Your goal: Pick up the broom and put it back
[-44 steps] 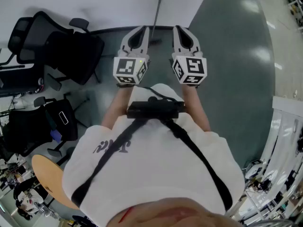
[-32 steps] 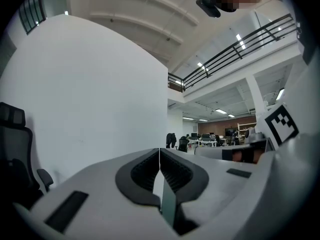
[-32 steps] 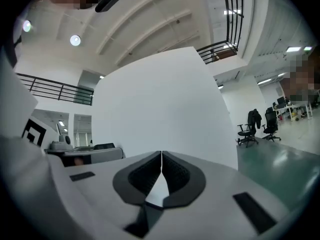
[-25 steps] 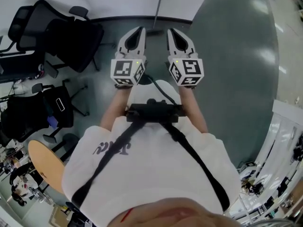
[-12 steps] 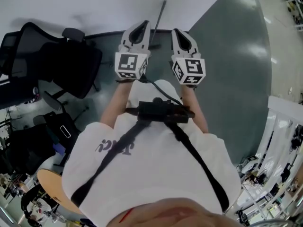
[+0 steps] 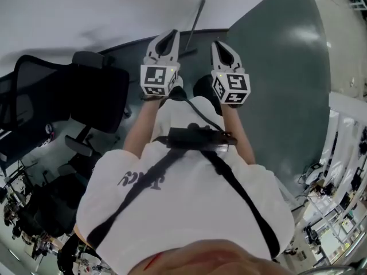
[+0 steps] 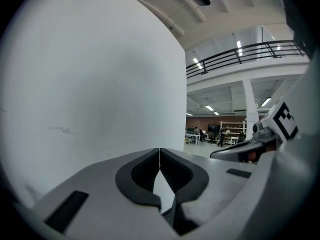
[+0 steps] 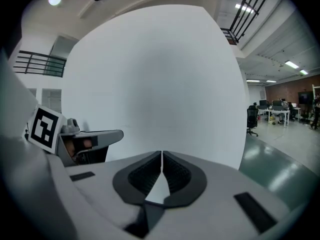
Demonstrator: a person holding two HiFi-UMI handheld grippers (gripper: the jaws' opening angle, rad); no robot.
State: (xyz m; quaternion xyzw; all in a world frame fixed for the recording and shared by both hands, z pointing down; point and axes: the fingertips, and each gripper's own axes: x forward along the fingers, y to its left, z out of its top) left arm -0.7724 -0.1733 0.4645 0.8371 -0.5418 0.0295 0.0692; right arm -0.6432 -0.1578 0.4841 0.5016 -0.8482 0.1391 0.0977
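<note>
head view: you're holding both grippers out ahead of your chest. the broom (image 6: pixel 196 22) is leaning on the white wall (image 6: pixel 86 10) in the upper middle of the frame. its thin grey handle is running up and to the right, and its lower end is meeting the dark floor (image 6: pixel 275 73) between the two gripper tips in the picture. that end is too small to make out. the left gripper (image 6: pixel 172 34) is showing just left of the handle and the right gripper (image 6: pixel 219 44) just right of it, and neither appears to be touching it. a black chair (image 6: pixel 97 96) is standing at the left.

you're likely dealing with a light, stiff, long thing. the smooth, thin pole may be slipping or swinging if you're pinching it near one end. you're better off taking the bare handle around its middle, with the second gripper clamping well apart from the first to stop it pivoting.

left gripper view: the left gripper (image 7: pixel 159 151) is showing its jaws pressed together with nothing between them. wall is filling most of the frame, with the right gripper (image 7: pixel 250 146) at the right edge. the broom isn't appearing here.

right gripper view: the right gripper (image 8: pixel 162 156) is likewise closed and empty, with the left gripper (image 8: pixel 85 136) at the left. only the head view is showing you the broom. only these two views are settling how the jaws stand.
</note>
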